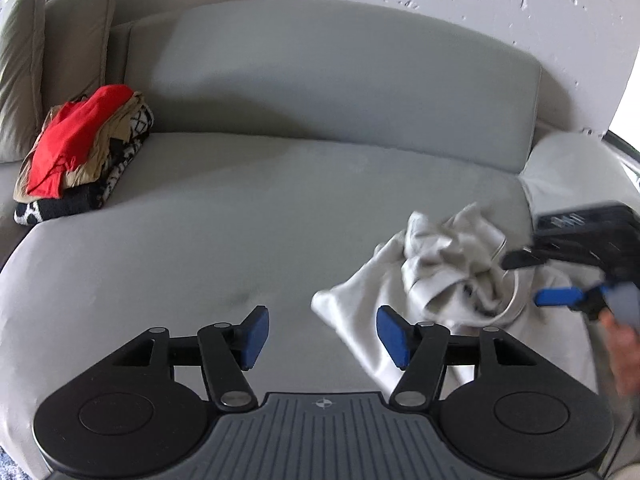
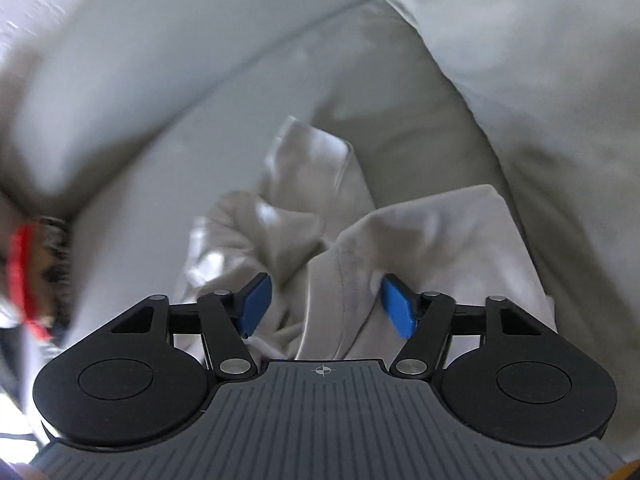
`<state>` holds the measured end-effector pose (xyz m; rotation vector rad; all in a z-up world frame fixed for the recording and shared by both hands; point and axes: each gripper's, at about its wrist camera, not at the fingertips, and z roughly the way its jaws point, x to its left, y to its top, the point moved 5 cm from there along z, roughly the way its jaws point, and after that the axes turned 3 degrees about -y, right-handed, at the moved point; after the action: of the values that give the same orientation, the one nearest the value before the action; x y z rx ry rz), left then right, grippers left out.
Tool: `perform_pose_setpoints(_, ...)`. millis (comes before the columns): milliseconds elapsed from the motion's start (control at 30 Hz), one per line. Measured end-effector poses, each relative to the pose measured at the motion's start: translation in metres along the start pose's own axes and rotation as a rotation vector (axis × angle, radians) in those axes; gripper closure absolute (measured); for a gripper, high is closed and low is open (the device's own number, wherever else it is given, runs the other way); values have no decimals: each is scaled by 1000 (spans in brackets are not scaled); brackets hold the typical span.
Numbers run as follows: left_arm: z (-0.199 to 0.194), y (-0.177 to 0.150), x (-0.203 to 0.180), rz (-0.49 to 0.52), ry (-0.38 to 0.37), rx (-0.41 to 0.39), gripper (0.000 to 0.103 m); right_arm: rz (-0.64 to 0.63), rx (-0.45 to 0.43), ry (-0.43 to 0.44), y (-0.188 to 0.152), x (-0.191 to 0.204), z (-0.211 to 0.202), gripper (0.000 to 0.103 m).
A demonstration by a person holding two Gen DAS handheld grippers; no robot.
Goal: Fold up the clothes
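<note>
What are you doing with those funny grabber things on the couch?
A person is folding clothes on a grey sofa using two grabbers. The right hand-held gripper hangs open over a crumpled pale garment, with cloth between its blue pads but not pinched. The left hand-held gripper is open too, holding nothing. A pile of clothes with a red piece on top sits at the sofa's far end.

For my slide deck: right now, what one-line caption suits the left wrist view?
Open left hand-held gripper over sofa, crumpled pale garment at right, folded pile at left.
</note>
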<state>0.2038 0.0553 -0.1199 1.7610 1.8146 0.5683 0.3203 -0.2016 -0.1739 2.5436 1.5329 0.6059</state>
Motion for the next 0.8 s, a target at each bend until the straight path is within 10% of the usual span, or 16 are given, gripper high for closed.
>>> perform_pose_setpoints(33,0,-3,5,-4,2,4,42,-10,-25,-53,2,2,2,100)
perform_pose_setpoints(133,-2,-8,18,-19,5,4,42,-43,-97,-56,8,15,-15,100)
perform_pose_setpoints(400,-45,10,48,-92,25,-95,42,10,-609,641,30,60,-288,101)
perform_pose_setpoints(533,-88,21,54,-89,19,-191,37,38,-753,785,-10,9,-381,100)
perform_pose_setpoints(633,-110,11,54,-52,6,-211,33,-53,-620,763,-68,-25,-363,100)
perform_pose_setpoints(800,-113,-42,50,-4,-17,-67,33,-189,-128,401,-178,-84,-234,89)
